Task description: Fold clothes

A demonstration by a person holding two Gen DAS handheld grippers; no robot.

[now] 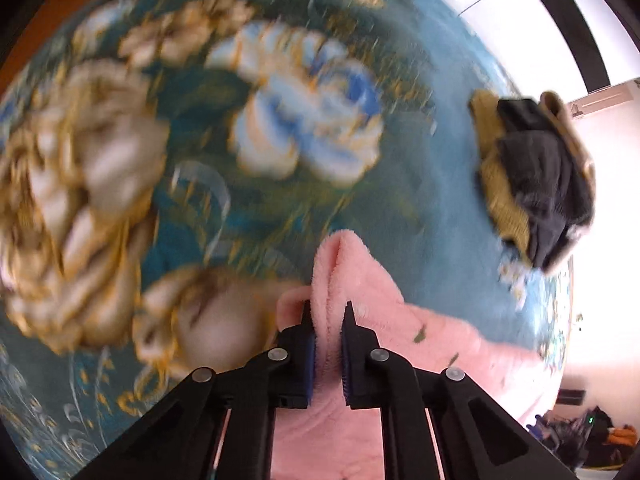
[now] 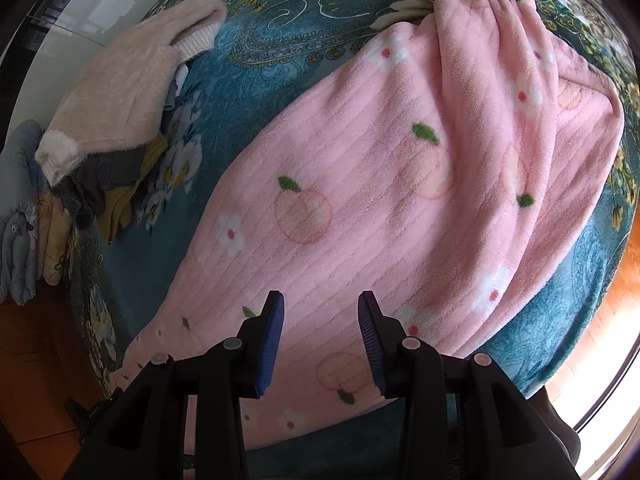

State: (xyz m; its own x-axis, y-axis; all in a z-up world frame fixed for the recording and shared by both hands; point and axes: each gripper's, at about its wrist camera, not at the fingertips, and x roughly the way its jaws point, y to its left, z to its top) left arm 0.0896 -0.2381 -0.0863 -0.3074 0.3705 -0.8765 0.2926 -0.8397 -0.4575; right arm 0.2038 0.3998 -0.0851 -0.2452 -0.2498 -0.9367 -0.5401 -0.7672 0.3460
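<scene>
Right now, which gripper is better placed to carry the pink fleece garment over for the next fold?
Probably the left. The left gripper is shut on a ridge of the pink fleece garment, so it can pull at once. The right gripper is open above the cloth, holding nothing.

A teal plush blanket with blue and cream flowers (image 2: 280,40) is covering the bed. Orange-brown wooden flooring (image 2: 624,292) is showing beside the blanket's edge, with a bright window (image 1: 520,12) glowing beyond it.
</scene>
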